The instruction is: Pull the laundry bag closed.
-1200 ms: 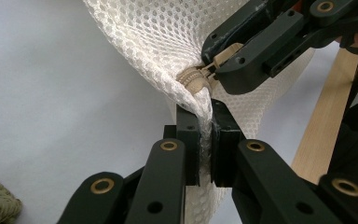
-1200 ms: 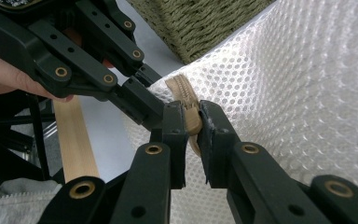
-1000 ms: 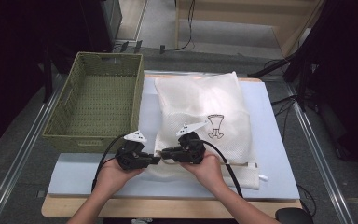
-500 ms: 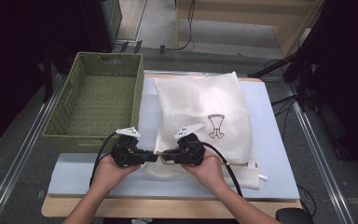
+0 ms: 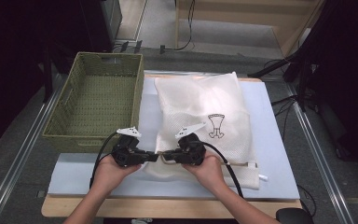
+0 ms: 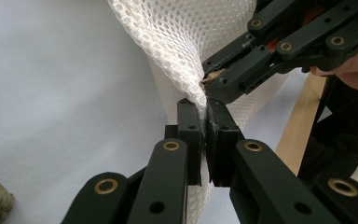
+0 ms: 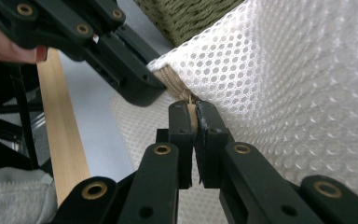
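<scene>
Bag: white mesh laundry bag is lying flat on the desk, its long axis running away from the person, mouth edge nearest them.
Left gripper: left gripper is pinching the bag's near left corner, its fingers clenched on a fold of mesh.
Right gripper: right gripper is gripping the tan hem band at the same corner, its fingers closed on it.
Spacing: both grippers are meeting tip to tip, almost touching, with the corner caught between them.
Direction: nearly all of the bag is lying ahead and to the right of the fingers; neither hand is clearly nearer.
Basket: green woven basket is sitting just left of the bag, beyond the left hand.
Judgement: the coming move is probably depending on pulling the two grips apart along the near edge, to open the bag's mouth.
</scene>
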